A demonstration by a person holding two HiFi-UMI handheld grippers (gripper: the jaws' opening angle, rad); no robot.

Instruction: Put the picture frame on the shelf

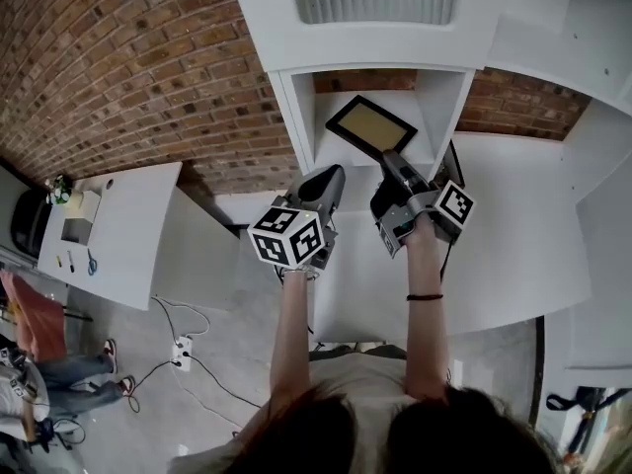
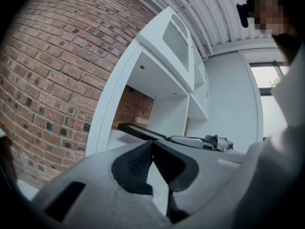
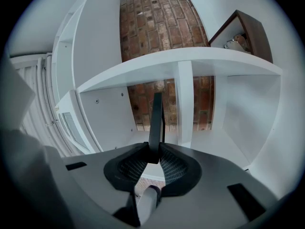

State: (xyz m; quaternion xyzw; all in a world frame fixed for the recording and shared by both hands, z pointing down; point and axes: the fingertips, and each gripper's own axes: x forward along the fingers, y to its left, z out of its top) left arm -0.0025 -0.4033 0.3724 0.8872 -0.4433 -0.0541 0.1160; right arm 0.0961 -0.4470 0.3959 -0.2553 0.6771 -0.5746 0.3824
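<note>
The picture frame [image 1: 373, 126], black-edged with a tan panel, lies tilted in the mouth of the white shelf unit's open compartment [image 1: 434, 102]. My right gripper [image 1: 392, 159] is shut on its near edge. In the right gripper view the frame [image 3: 156, 118] shows edge-on, rising from between the pads [image 3: 153, 155]. My left gripper [image 1: 331, 179] hovers just left of the right one, below the compartment. Its jaws [image 2: 152, 145] are shut with nothing between them. From the left gripper view the frame [image 2: 140, 131] juts over the shelf board, with the right gripper [image 2: 205, 141] behind it.
A brick wall [image 1: 128, 67] backs the shelving. Another brown frame [image 3: 250, 30] stands in a neighbouring compartment. A white desk [image 1: 118, 230] with small items is at the left. Cables and a power strip [image 1: 182, 349] lie on the floor near a person's legs [image 1: 69, 375].
</note>
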